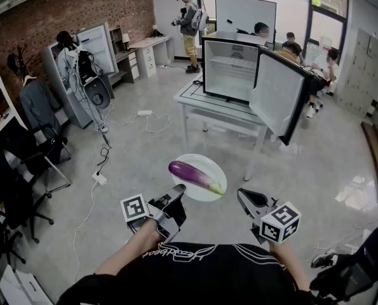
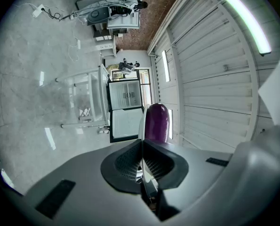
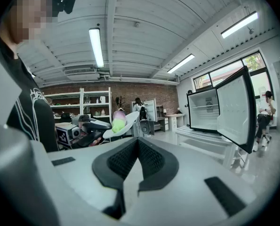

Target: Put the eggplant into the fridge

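Purple and glossy with a green stem end, the eggplant (image 1: 195, 175) lies on a white plate (image 1: 198, 194) at frame centre. Just lower left, the left gripper (image 1: 178, 190) is clamped on the plate's rim. The right gripper (image 1: 243, 197), lower right, is closed and empty. Beyond, the open fridge (image 1: 230, 68) stands on a table (image 1: 201, 103).

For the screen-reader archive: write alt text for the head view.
Seen from above, the left claw grips a round white plate by its rim, with a glossy purple eggplant lying on it; the right claw hovers empty alongside. Ahead, a small black-framed fridge stands on a white table, its door swung open.
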`<state>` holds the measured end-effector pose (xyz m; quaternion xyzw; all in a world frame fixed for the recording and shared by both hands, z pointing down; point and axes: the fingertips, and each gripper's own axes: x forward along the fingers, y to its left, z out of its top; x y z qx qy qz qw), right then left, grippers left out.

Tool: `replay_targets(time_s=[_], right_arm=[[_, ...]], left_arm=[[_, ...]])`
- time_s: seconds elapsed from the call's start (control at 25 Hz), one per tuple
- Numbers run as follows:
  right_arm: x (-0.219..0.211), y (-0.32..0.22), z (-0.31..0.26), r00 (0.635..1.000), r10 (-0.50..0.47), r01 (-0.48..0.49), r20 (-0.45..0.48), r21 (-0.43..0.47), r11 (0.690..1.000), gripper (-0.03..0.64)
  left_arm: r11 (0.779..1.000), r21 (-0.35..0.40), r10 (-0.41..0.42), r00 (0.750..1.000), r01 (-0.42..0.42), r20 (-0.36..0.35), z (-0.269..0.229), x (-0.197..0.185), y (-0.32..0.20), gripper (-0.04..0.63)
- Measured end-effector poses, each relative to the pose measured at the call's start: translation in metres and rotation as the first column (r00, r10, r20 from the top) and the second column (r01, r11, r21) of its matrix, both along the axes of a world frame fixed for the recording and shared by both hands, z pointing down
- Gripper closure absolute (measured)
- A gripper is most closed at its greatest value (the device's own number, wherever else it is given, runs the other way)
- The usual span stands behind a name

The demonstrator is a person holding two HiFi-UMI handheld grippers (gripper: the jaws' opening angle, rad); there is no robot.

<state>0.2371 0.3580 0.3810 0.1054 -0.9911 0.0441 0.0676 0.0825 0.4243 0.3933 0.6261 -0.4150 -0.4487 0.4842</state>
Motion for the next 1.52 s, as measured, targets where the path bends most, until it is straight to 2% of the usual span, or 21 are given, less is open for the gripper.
replay_targets(time_s=[0.44,0.76,1.08,1.52], right_arm=[[0.017,-0.006,0.007,0.999,0.035,-0.035,0.012,-0.007,0.999,0.611],[0.016,-0.005,0.013,1.0,0.014,-0.014,0.022,0.0,1.0,0.611],[0.018,-0.006,0.019,0.999,0.023,-0.02,0.048,-0.056,0.998,0.611],[0.025,-0.008,0.041,0.999,0.032,-0.032,-0.007,-0.06,0.998,0.611]], left_arm=[[1.0,-0.009,0.014,1.0,-0.014,0.011,0.004,0.014,-0.008,0.578],[1.0,-0.02,0.007,1.0,-0.007,0.014,0.011,0.015,-0.005,0.578],[0.999,-0.036,-0.004,1.0,0.005,0.014,0.02,0.013,-0.003,0.578],[0.997,-0.073,0.021,1.0,-0.022,-0.015,0.037,0.023,-0.011,0.578]])
